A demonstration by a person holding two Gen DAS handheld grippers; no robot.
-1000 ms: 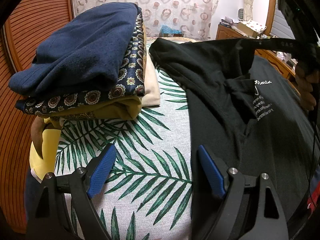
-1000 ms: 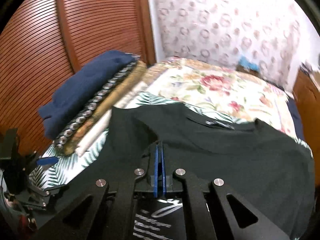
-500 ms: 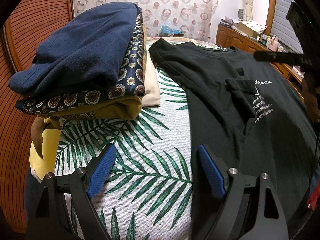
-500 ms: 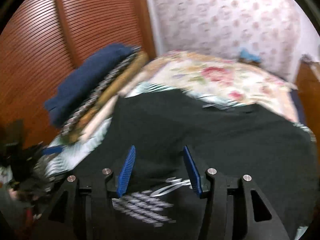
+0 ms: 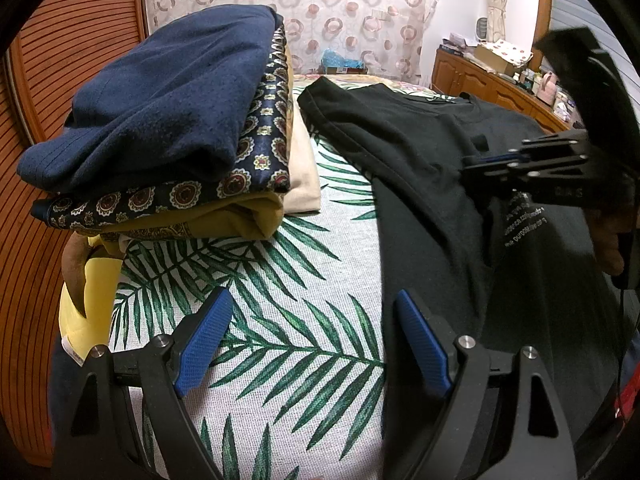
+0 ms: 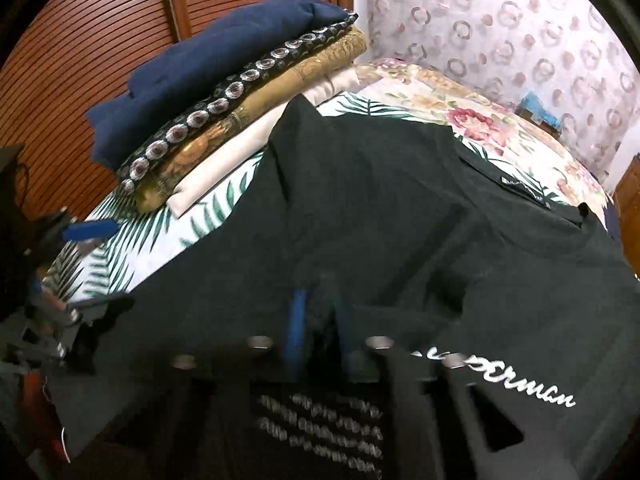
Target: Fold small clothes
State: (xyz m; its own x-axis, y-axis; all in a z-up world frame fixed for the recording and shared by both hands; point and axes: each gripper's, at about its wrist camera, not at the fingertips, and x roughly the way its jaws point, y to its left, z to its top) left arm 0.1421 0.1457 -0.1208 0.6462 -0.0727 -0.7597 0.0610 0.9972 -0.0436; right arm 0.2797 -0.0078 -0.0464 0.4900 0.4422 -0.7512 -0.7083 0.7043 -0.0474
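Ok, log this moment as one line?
left tongs: open, empty | right tongs: closing on black T-shirt fold | folded stack: beside shirt

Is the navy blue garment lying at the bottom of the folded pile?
No, the navy blue garment sits on top of the folded pile, above the patterned and mustard layers.

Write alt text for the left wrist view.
The open left gripper hovers over a palm-leaf bedspread beside a spread black T-shirt. The right gripper is closing on the shirt's fabric; a stack of folded clothes sits left.
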